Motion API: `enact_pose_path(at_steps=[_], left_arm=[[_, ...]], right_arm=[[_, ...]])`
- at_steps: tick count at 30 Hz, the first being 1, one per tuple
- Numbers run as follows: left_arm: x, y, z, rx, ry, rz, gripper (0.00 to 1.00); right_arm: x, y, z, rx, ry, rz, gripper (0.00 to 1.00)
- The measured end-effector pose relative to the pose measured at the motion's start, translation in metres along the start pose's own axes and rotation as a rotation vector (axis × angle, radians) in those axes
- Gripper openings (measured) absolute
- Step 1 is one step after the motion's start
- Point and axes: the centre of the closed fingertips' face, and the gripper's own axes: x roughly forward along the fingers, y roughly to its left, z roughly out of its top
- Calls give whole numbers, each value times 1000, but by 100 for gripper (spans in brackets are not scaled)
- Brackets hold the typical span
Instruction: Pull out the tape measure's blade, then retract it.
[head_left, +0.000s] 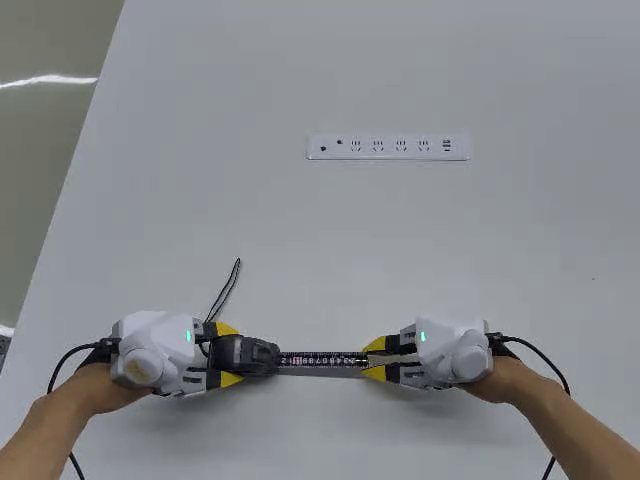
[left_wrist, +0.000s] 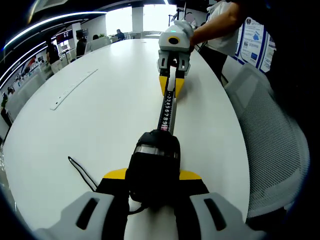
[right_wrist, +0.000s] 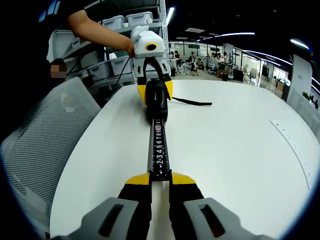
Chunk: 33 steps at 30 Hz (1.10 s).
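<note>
tape measure (head_left: 248, 357): black case, low over the white table (head_left: 400, 250) near its front edge, straight in front of the person. blade (head_left: 320, 358) is out part way and runs straight and level from the case toward the person's right. Can't tell if it touches the tabletop. In the right gripper view the digits 2 to 9 are readable on it, with the 2 nearest that view's own jaws.

left gripper (head_left: 228, 354): 2 yellow-tipped jaws clamped on the case, 1 per side, blade mouth facing away from the hand.

right gripper (head_left: 376, 358): jaws pressed nearly together, pinching the blade's free end. The blade stops right at the yellow tips.

The 2 grippers face each other head-on, in line along the blade, 1 in each of the person's hands.

thin black cord (head_left: 225, 285): lies loose on the table, trailing from the case end away from the person.

white power strip (head_left: 387, 147): flat at mid-table, well apart from the grippers.

grey mesh chair (left_wrist: 270, 150): just beside the table edge on the person's side, seen in the left gripper view. Open office with people and shelving in the background of both gripper views.
</note>
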Motion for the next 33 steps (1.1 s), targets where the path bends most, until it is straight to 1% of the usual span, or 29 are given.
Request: enact_pose_path(at_steps=[21, 33], left_arm=[[1, 0, -1, 4, 9, -5, 30], [1, 0, 0, 6, 15, -5, 30]], right_arm=[[-16, -1, -15, 10, 20, -5, 10], [-23, -1, -19, 13, 22, -6, 10]])
